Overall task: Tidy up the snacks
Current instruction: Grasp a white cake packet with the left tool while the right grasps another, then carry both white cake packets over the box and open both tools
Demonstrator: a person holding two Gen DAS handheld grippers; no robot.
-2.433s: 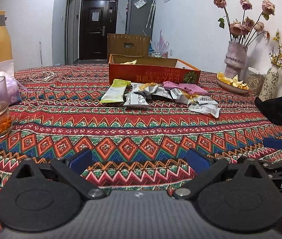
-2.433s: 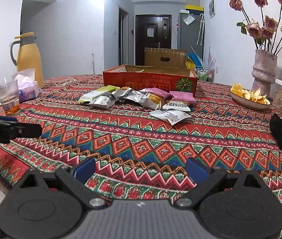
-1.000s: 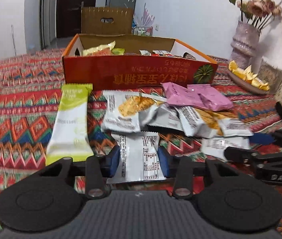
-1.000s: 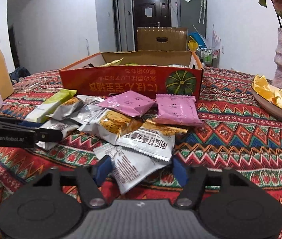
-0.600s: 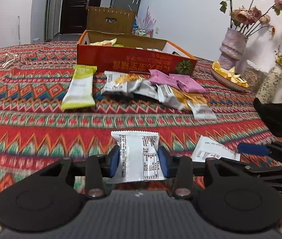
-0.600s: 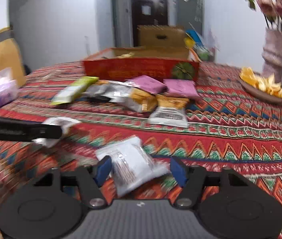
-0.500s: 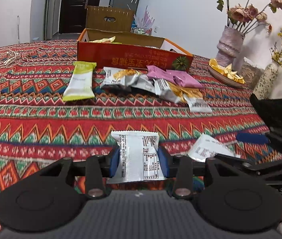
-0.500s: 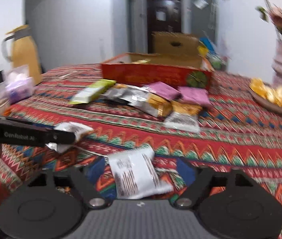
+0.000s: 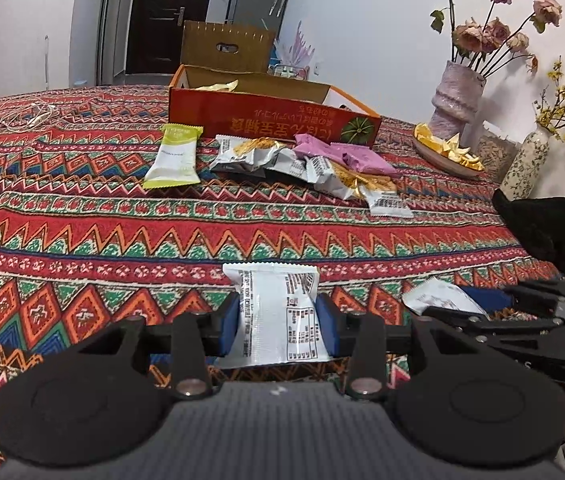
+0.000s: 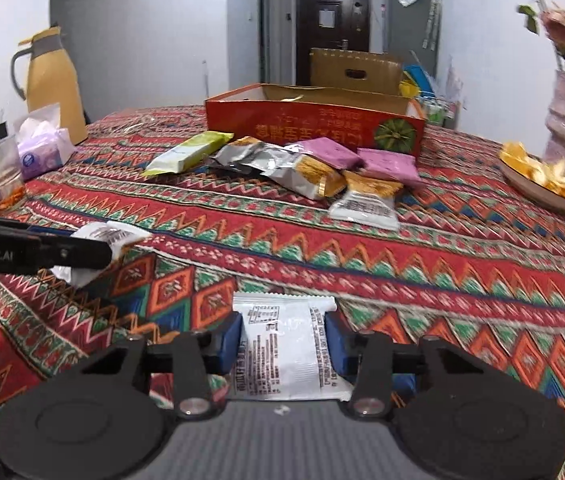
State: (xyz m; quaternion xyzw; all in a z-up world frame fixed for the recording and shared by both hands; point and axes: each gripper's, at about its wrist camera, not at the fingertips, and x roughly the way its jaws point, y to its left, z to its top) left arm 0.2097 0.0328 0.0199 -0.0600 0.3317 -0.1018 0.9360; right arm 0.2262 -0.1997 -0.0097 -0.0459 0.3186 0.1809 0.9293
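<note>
We note the red box [image 9: 274, 120] hides most of its contents; only wrapper tips show over the rim. Its side lettering appears upside down and we cannot read it. Print on the packets is too small to read. "RobotAI" is legible on the left gripper's [image 9: 277, 322] arm in the right wrist view. Left gripper clamps a white packet [image 9: 276, 316] above the near table [image 9: 82, 240]. Right gripper [image 10: 282, 340], jaws just closed in, grasps another white packet [image 10: 286, 348]. Remaining snacks [image 10: 302, 168] lie piled before the box.
</note>
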